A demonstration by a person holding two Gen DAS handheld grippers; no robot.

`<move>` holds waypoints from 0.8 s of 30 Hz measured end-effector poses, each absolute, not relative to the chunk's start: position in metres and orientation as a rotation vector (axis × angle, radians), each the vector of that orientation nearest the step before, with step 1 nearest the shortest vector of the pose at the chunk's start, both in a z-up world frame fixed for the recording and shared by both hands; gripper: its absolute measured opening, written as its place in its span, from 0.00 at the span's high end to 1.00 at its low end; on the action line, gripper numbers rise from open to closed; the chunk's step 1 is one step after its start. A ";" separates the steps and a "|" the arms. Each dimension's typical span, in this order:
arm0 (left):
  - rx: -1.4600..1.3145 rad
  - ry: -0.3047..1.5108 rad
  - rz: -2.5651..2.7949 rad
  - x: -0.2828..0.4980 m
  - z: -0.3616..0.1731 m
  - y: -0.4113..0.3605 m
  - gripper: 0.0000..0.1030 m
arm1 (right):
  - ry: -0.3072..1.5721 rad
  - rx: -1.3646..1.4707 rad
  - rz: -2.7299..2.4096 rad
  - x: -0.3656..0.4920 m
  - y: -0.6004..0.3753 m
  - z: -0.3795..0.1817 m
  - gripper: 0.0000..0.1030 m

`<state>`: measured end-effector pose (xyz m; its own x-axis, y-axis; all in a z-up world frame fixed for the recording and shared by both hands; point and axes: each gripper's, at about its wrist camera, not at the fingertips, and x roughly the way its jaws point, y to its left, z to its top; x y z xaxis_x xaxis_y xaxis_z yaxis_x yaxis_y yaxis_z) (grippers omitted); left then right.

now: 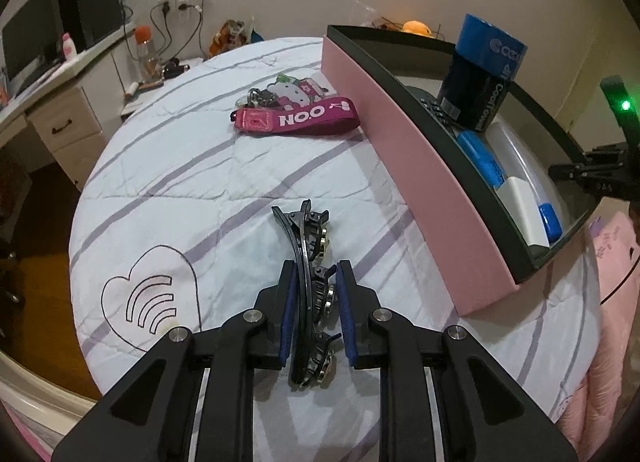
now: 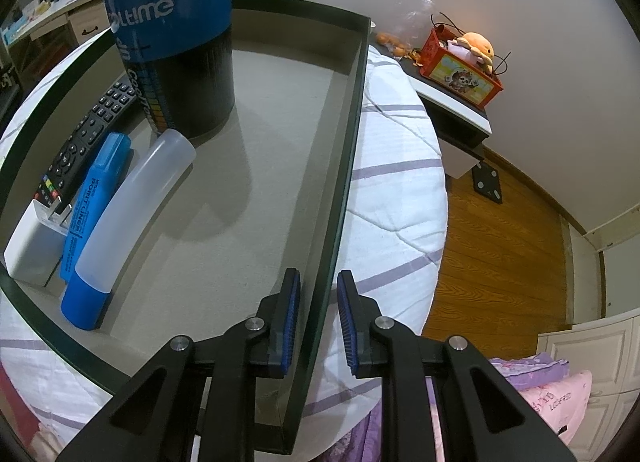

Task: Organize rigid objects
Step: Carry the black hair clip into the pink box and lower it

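- The black hair clip (image 1: 308,282), set with small metal studs, lies lengthwise on the bed (image 1: 208,182), on the white quilt with lilac stripes; the left gripper (image 1: 316,290) has its jaws nearly closed on it, the blue pads against the clip's two sides
- Beyond the clip, a magenta wrist strap (image 1: 296,118) and a cartoon-cat keychain (image 1: 288,92) lie together on the quilt, just beside the pink outer wall of the box (image 1: 420,182)
- The box, dark-rimmed and grey inside, holds an upright blue-and-black cylinder (image 2: 180,42), a remote control (image 2: 88,134), a blue highlighter (image 2: 96,190), a translucent tube with a blue cap (image 2: 120,222) and a small white block (image 2: 28,242), all grouped at one side
- The right gripper (image 2: 318,294) has its jaws narrowed on the box's near wall (image 2: 332,222), one pad inside, one outside
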<state>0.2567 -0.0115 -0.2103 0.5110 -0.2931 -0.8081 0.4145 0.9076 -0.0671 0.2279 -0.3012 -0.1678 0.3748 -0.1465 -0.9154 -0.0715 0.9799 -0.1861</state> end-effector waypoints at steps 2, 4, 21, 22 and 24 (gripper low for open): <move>0.149 0.928 -0.422 0.254 -0.209 -0.013 0.82 | 1.188 -0.206 -0.048 0.227 -0.301 -0.168 0.80; 0.140 0.919 -0.419 0.252 -0.208 -0.012 0.82 | 1.188 -0.207 -0.048 0.227 -0.301 -0.168 0.80; 0.189 0.764 -0.474 0.220 -0.141 -0.032 0.82 | 1.188 -0.208 -0.044 0.227 -0.301 -0.169 0.80; 0.196 0.760 -0.478 0.219 -0.137 -0.035 0.82 | 1.188 -0.205 -0.044 0.227 -0.301 -0.169 0.80; 0.205 0.744 -0.490 0.215 -0.130 -0.041 0.82 | 1.189 -0.203 -0.041 0.227 -0.301 -0.169 0.80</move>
<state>0.2148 -0.0407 -0.1305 0.6301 -0.3538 -0.6912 0.4960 0.8683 0.0077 0.2274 -0.3007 -0.1688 0.3744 -0.1390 -0.9168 -0.0748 0.9810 -0.1792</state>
